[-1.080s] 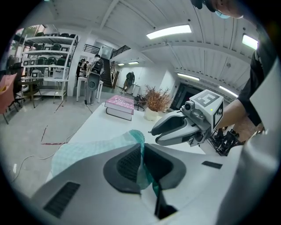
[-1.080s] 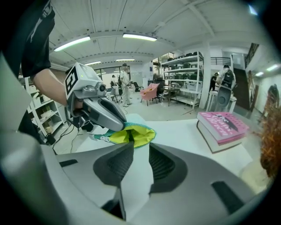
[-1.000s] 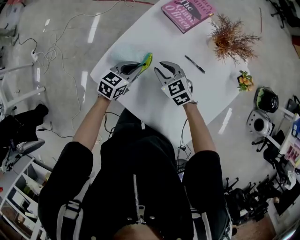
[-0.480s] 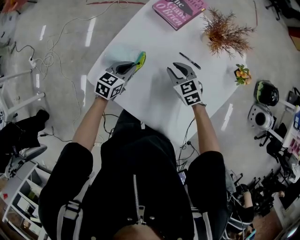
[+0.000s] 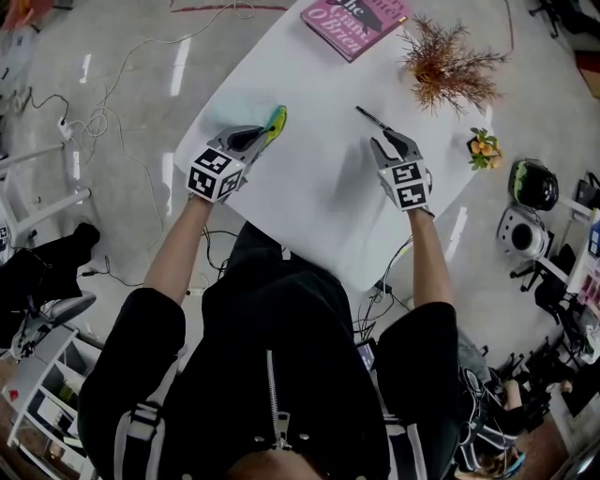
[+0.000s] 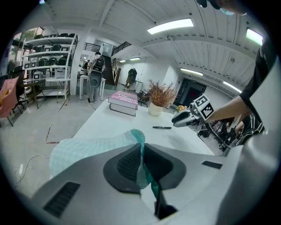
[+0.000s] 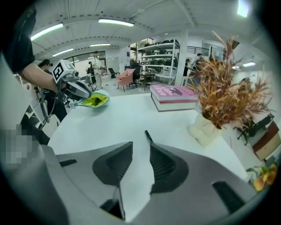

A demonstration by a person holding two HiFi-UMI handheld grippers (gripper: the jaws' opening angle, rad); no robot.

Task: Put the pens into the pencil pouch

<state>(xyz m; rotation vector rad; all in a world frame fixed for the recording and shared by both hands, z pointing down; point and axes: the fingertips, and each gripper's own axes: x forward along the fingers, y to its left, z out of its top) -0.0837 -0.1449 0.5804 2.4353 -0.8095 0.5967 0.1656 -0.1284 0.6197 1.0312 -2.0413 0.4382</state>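
Left gripper (image 5: 266, 132) is clamped on the pouch (image 5: 277, 118) upper left. Right gripper (image 5: 387, 142) has just been opening, empty, tips near the pen (image 5: 368, 116).

White table (image 5: 309, 187) with pen (image 5: 368, 116), book (image 5: 352, 19), plant (image 5: 448, 66)

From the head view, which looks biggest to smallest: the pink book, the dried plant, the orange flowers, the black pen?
1. dried plant and pink book: about alike; the book is cut off at the top edge, so unranked.
2. orange flowers.
3. black pen, a thin line.
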